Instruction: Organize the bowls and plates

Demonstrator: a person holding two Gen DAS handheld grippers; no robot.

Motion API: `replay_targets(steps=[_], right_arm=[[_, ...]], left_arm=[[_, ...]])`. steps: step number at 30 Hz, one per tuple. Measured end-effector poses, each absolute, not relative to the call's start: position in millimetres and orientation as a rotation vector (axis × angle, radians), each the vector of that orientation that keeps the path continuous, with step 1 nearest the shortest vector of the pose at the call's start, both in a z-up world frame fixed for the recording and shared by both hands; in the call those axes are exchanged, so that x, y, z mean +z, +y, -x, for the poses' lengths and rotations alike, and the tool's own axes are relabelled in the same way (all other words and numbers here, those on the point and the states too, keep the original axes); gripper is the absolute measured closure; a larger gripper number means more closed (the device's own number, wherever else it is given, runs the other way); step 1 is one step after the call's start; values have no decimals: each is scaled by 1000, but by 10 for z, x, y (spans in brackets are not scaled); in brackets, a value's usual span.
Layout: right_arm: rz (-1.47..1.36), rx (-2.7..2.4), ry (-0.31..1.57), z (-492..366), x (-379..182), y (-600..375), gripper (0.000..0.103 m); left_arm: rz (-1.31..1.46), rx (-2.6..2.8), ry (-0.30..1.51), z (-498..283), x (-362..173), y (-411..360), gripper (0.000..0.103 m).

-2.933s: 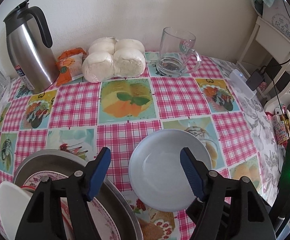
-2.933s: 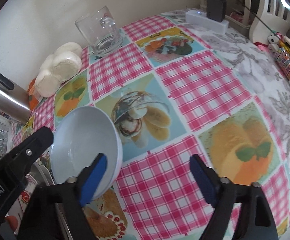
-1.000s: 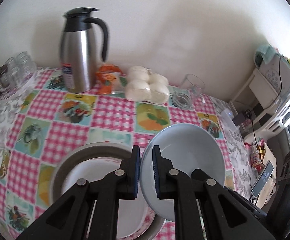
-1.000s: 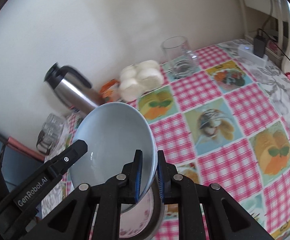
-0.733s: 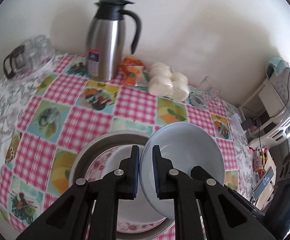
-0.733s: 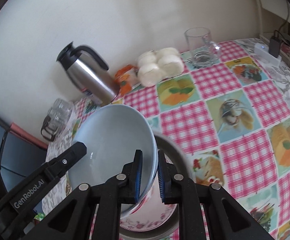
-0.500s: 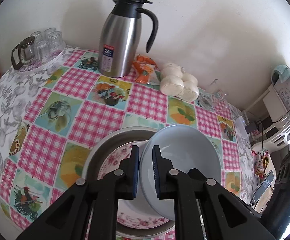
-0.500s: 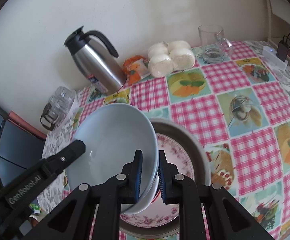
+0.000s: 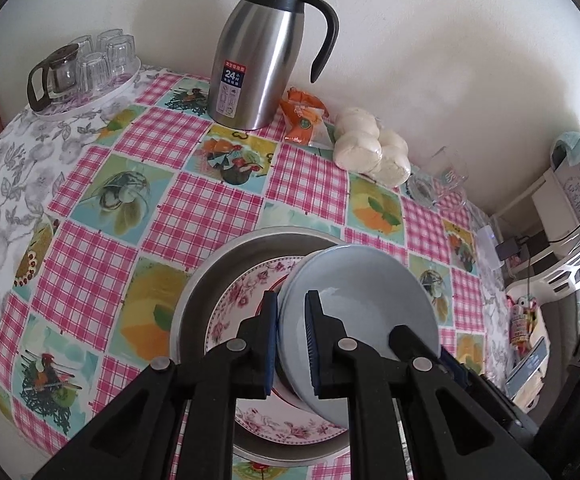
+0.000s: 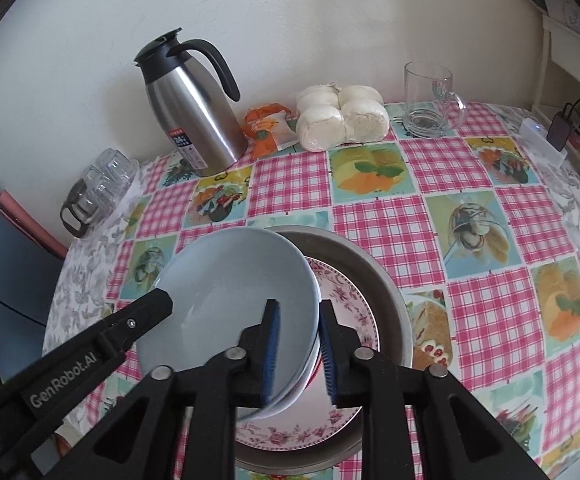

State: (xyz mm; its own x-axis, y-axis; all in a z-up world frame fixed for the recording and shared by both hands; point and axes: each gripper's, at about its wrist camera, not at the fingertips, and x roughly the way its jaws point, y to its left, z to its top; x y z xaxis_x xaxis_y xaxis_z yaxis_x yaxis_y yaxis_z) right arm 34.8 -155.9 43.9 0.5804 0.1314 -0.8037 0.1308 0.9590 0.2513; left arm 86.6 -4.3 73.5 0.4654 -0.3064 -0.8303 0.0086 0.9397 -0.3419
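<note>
A pale blue bowl [image 9: 362, 292] [image 10: 230, 288] hangs in the air, held by both grippers on opposite rims. My left gripper [image 9: 292, 340] is shut on its left rim. My right gripper [image 10: 298, 352] is shut on its right rim; the left gripper's arm [image 10: 90, 356] shows at the bowl's far side. Below the bowl a floral-rimmed plate [image 9: 246, 292] [image 10: 354, 312] lies in a round metal pan [image 9: 218, 264] [image 10: 386, 280]. Whether the bowl touches the plate is hidden.
The table has a pink checked cloth [image 10: 390, 224]. At the back stand a steel thermos jug [image 9: 262, 52] [image 10: 194, 108], an orange snack bag [image 9: 304, 120], wrapped white buns [image 9: 370, 152] [image 10: 338, 116] and a glass mug [image 10: 430, 100]. A tray of glasses [image 9: 86, 68] sits far left.
Both grippers closed on the bowl, lifted it and carried it left over the metal pan. Over the last half second it has come lower toward the floral plate.
</note>
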Motion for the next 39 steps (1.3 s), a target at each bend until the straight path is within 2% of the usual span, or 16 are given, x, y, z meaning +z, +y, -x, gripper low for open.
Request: replay_targets(steps=[4, 6, 8, 10, 11, 12, 14, 16, 18, 22, 24, 25, 31, 33, 39], right_arm=[[-296, 16, 955, -322, 450, -1540, 73], [-298, 20, 940, -294, 473, -1542, 68], [-306, 23, 908, -248, 525, -1554, 50], [-305, 25, 884, -209, 568, -1560, 48], [-300, 24, 876, -183, 584, -1560, 48], [-297, 22, 871, -166, 595, -1554, 48], [-294, 16, 865, -123, 601, -1560, 39], [-294, 12, 857, -80, 600, -1574, 30], [-293, 16, 849, -29, 589, -1584, 25], [-278, 7, 852, 64, 538, -1606, 12], [-272, -3, 854, 110, 502, -1623, 4], [-270, -7, 854, 128, 489, -1629, 1], [-259, -5, 850, 243, 426, -1655, 0], [-244, -19, 857, 278, 399, -1663, 0], [-224, -23, 881, 350, 303, -1656, 0]], left_arm=[[309, -188, 1068, -817, 743, -8, 90], [316, -182, 1057, -783, 765, 24, 89], [325, -178, 1044, -757, 794, 54, 89], [325, -171, 1032, -719, 823, 96, 87], [324, -166, 1029, -704, 829, 112, 80], [325, -156, 1027, -683, 831, 135, 67], [328, -134, 1026, -647, 823, 182, 50], [328, -111, 1037, -609, 802, 226, 46], [323, -96, 1046, -577, 779, 254, 35], [308, -78, 1050, -496, 743, 309, 31], [293, -69, 1047, -466, 734, 321, 18], [278, -65, 1045, -445, 727, 325, 17], [238, -51, 1061, -365, 652, 335, 15], [234, -45, 1059, -336, 640, 343, 11], [208, -51, 1065, -249, 587, 326, 11]])
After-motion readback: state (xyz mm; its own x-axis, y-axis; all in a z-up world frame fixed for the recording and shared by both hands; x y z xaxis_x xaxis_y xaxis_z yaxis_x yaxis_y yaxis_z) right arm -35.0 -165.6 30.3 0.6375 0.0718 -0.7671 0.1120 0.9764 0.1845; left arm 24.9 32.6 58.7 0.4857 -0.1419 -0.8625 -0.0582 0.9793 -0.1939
